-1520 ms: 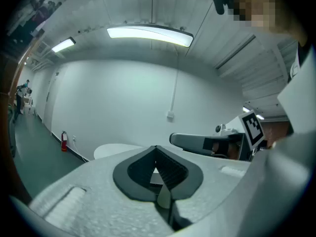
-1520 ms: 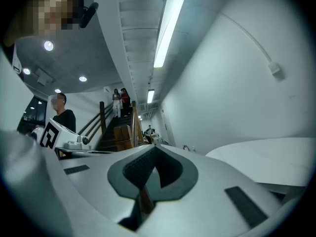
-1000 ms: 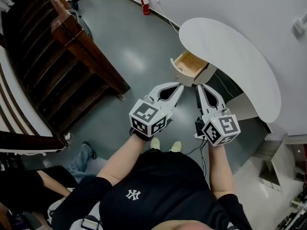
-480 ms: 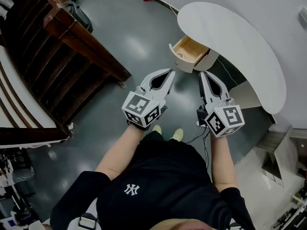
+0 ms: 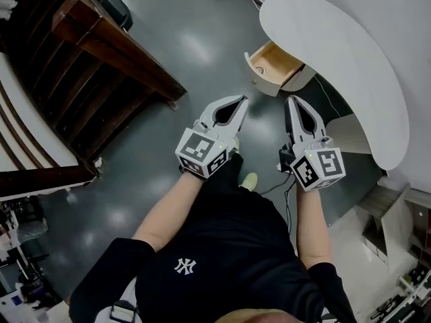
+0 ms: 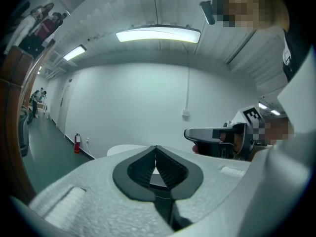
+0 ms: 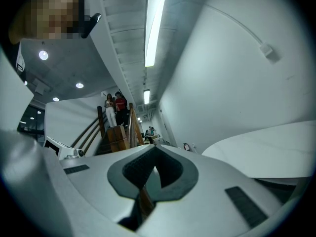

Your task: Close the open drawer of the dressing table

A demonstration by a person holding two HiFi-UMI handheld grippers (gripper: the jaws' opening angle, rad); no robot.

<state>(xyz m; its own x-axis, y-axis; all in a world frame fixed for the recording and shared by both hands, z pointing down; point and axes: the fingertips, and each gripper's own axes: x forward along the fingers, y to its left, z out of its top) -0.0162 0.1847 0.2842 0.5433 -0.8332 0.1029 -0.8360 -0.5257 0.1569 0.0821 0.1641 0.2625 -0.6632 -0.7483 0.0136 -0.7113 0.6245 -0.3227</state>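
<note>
Head view puts me over the grey floor [image 5: 168,66] with both tools out front. The left gripper [image 5: 243,100] has its jaws pinched tip to tip with nothing between them. The right gripper [image 5: 290,99] is the same, tips together and empty. Left gripper view backs that up, pads meeting with only bare wall beyond, and right gripper view shows the same closed nose. And there's the drawer [image 5: 276,64], pulled well out from under the white counter [image 5: 337,52] with its wooden inside on show. It sits ahead of both jaws, just past the gap between the two tips, and touches neither. So by my reading nothing is done yet: the drawer front is untouched and the drawer stands wide open. The whole job is left: bring these closed jaws up against that front panel and push it home under the counter.
</note>
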